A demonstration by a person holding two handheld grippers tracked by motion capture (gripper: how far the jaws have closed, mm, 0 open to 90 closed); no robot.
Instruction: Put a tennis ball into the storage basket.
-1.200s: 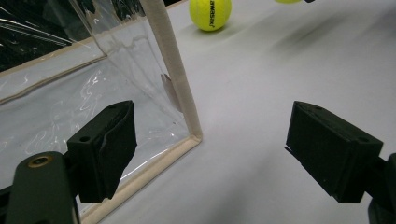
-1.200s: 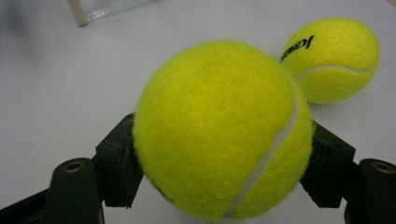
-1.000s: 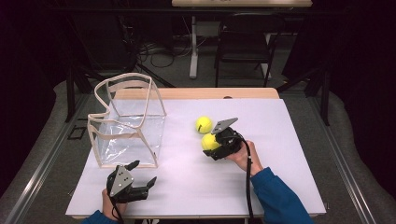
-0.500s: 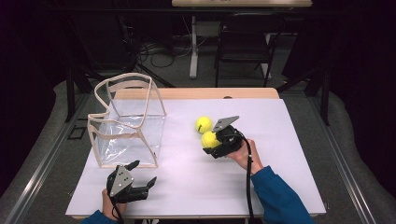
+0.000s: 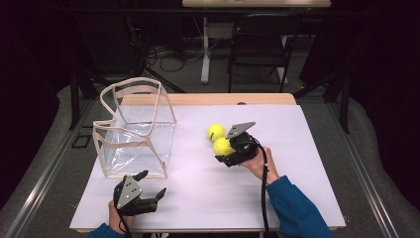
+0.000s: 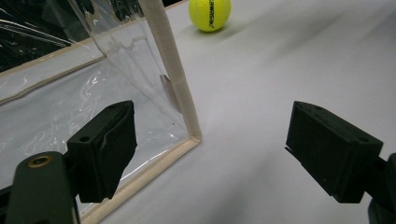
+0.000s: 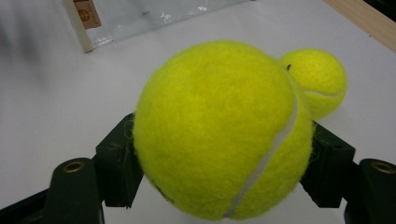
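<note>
A yellow tennis ball (image 5: 222, 145) (image 7: 210, 112) is clamped between the jaws of my right gripper (image 5: 225, 153) (image 7: 223, 163) at mid-table. A second tennis ball (image 5: 215, 131) (image 7: 320, 79) lies on the white table just beyond it, touching or nearly touching the held one. My left gripper (image 5: 152, 182) (image 6: 212, 149) rests near the front left edge, open with nothing between its jaws. It points at the near corner of a clear plastic bag (image 5: 133, 131) (image 6: 170, 74) with beige trim. The loose ball (image 6: 209, 14) also shows far off in the left gripper view.
The bag stands upright and open-topped on the left part of the white table (image 5: 297, 148). A wooden strip (image 5: 208, 99) runs along the far edge. A chair (image 5: 257, 49) and cables stand on the floor beyond.
The right gripper with its ball has crept very slightly toward the far side. The left gripper has not moved.
</note>
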